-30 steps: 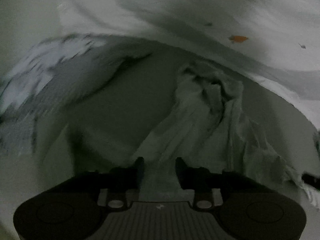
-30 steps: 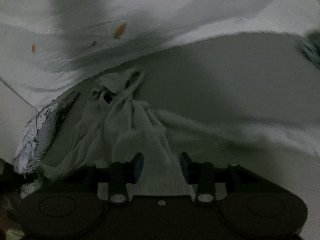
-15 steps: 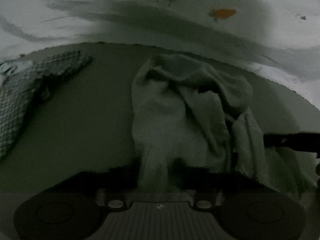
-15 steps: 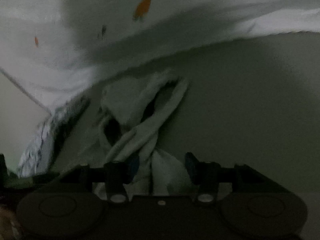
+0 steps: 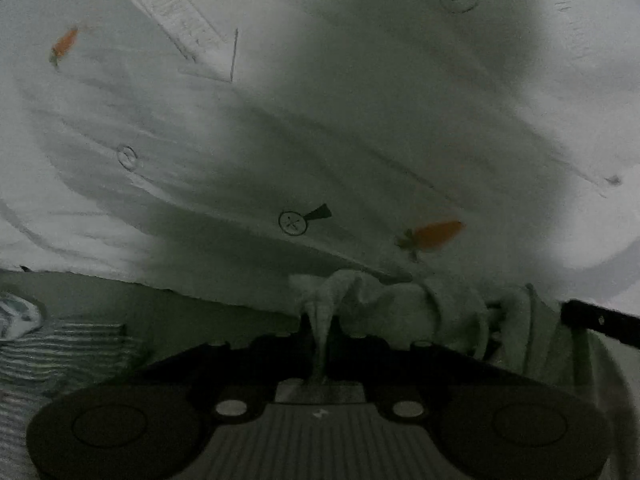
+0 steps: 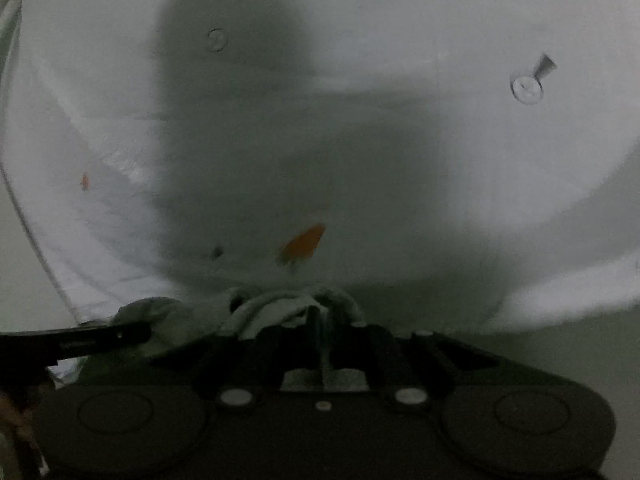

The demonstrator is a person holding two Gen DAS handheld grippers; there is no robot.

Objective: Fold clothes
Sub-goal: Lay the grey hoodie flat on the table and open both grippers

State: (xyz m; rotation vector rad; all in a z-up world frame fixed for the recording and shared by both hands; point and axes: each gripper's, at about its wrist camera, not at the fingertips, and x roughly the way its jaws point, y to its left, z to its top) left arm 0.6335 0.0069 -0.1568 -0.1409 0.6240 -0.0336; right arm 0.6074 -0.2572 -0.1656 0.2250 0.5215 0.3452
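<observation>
Both my tongs, gaping a second ago, are now clenched on the pale grey-green garment [image 5: 404, 304]: left tongs [image 5: 320, 344] and right tongs [image 6: 320, 336] each pinch a bunched edge (dim picture), carrying it toward the carrot-print sheet [image 5: 320, 128], so I judge spreading comes next.

Dim light; carrot-print white sheet [image 5: 360, 100] fills the background.

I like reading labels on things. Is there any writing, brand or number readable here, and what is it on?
No readable words or numbers in either view.
White sheet: printed pictures only, orange carrots, round outline marks; a ruled patch is too blurred to read.
Left tool: a tiny pale mark on its body, too small to read.
Grey-green garment: no label shows.
</observation>
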